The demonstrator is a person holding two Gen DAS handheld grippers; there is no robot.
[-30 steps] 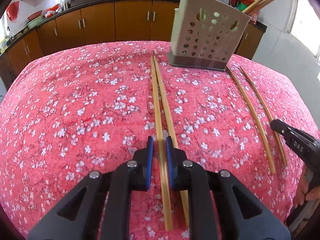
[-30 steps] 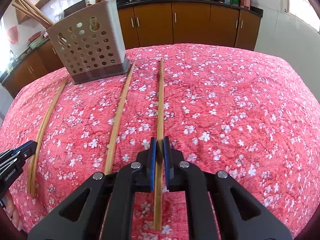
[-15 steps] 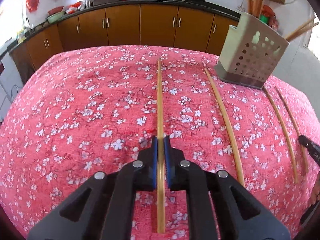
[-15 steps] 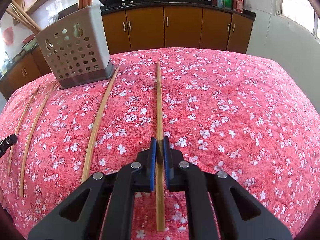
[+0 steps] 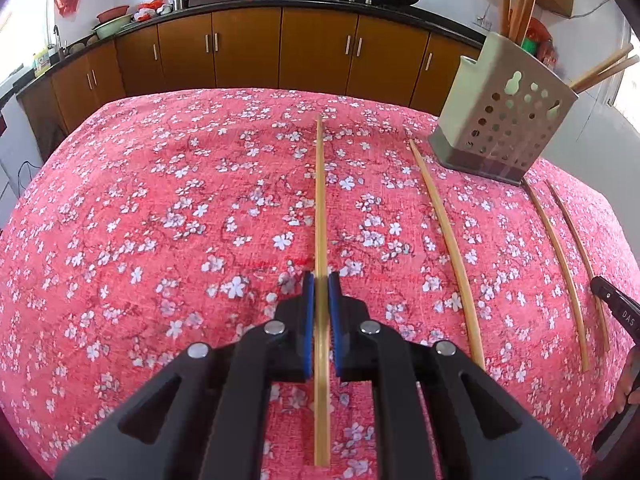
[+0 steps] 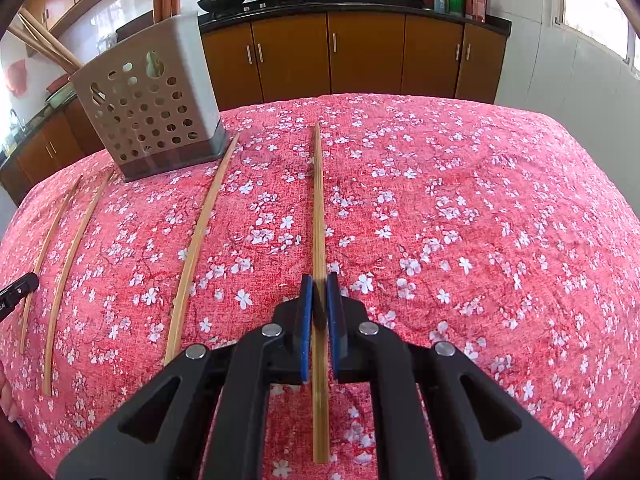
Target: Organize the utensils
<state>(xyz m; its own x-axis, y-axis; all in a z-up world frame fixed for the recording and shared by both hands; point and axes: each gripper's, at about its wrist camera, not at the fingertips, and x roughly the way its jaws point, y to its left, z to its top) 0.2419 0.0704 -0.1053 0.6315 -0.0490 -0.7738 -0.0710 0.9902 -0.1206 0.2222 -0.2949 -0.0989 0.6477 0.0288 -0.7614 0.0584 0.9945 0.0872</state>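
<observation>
My left gripper (image 5: 319,280) is shut on a bamboo chopstick (image 5: 319,200) that points forward over the red flowered cloth. My right gripper (image 6: 319,280) is shut on another bamboo chopstick (image 6: 319,208), also pointing forward. The perforated beige utensil holder (image 5: 508,124) stands at the far right in the left wrist view and at the far left in the right wrist view (image 6: 152,108), with several chopsticks standing in it. Loose chopsticks lie on the cloth: one (image 5: 448,248) right of my left gripper and two more (image 5: 560,256) further right.
The table is covered by the red cloth (image 5: 160,220) and drops off at its edges. Brown kitchen cabinets (image 5: 248,48) with a black counter, woks and bottles run behind it. The right gripper's tip (image 5: 616,308) shows at the right edge in the left wrist view.
Both grippers have lifted with their chopsticks and swung: the holder has shifted right in the left view and left in the right view. The left chopstick has come apart from its neighbour.
</observation>
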